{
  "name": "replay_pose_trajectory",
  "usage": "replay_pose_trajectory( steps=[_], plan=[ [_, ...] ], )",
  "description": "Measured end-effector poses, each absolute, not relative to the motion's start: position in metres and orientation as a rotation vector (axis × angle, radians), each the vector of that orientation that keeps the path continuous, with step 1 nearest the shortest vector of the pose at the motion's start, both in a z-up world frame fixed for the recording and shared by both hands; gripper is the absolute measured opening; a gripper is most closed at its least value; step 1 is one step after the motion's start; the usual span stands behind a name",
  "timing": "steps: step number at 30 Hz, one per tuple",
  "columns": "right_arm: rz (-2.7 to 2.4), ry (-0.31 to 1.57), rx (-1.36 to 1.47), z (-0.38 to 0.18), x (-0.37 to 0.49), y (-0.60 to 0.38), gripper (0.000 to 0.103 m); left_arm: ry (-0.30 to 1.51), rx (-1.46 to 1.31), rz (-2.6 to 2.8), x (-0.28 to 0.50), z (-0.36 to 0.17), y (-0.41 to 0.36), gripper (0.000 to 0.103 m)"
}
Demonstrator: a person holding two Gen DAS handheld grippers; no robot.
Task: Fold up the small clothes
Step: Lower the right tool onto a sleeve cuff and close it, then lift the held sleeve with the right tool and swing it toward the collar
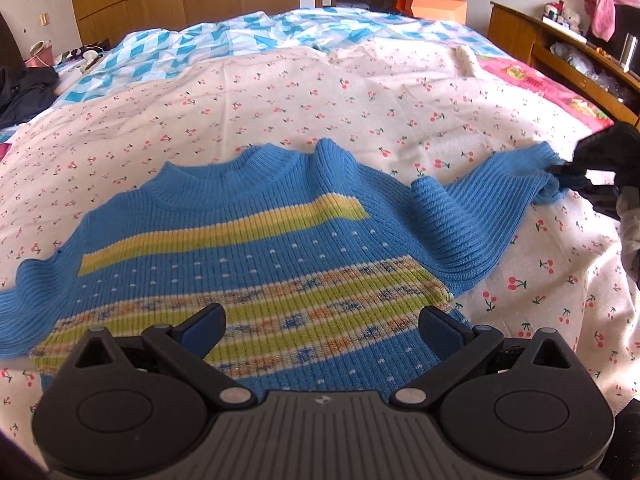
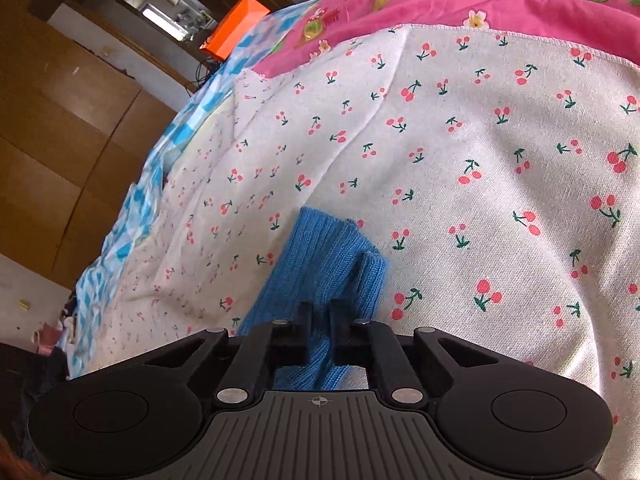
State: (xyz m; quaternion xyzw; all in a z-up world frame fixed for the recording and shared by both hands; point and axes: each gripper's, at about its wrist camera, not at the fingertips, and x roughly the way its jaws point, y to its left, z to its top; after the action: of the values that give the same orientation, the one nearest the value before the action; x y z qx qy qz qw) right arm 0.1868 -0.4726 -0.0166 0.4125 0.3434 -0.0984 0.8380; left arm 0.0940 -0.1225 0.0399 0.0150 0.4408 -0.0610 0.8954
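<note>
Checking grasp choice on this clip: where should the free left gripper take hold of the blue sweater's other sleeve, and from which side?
Probably at the cuff end of the untouched sleeve, coming in from the sweater's outer left edge. It lies flat, stretched outward on the cherry-print sheet, mirroring the sleeve the right gripper pinches. The left gripper hangs open above the hem.

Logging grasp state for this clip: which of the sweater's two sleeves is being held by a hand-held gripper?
The sleeve stretched toward the pink bedding: the right hand-held gripper is shut on its cuff. The other sleeve lies loose on the cherry-print sheet, untouched.
</note>
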Motion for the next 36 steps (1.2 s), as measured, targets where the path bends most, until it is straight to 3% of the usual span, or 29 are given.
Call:
replay_pose_trajectory(
  steps=[11,16,26,30,32,35,36],
  plan=[
    [-0.069,0.407,0.897,0.063,0.134,-0.468,0.008,0.867,-0.044,-0.116,0.086,0.055,-0.101,0.103],
    [-0.210,0.560,0.899,0.027,0.139,-0.490,0.008,0.883,-0.029,-0.137,0.083,0.050,-0.104,0.103],
    [-0.259,0.553,1.008,-0.008,0.101,-0.511,0.009,0.901,-0.018,-0.162,0.079,0.046,-0.112,0.103],
    [-0.258,0.616,1.051,-0.031,0.093,-0.512,0.019,0.911,0.008,-0.173,0.077,0.043,-0.116,0.103],
    [-0.241,0.606,1.106,-0.039,0.092,-0.514,0.036,0.915,0.020,-0.174,0.076,0.042,-0.118,0.103],
    [-0.212,0.566,1.156,-0.044,0.096,-0.513,0.051,0.916,0.021,-0.174,0.076,0.042,-0.121,0.103],
    [-0.210,0.559,1.154,-0.044,0.099,-0.512,0.052,0.918,0.020,-0.175,0.076,0.042,-0.121,0.103]
  ],
)
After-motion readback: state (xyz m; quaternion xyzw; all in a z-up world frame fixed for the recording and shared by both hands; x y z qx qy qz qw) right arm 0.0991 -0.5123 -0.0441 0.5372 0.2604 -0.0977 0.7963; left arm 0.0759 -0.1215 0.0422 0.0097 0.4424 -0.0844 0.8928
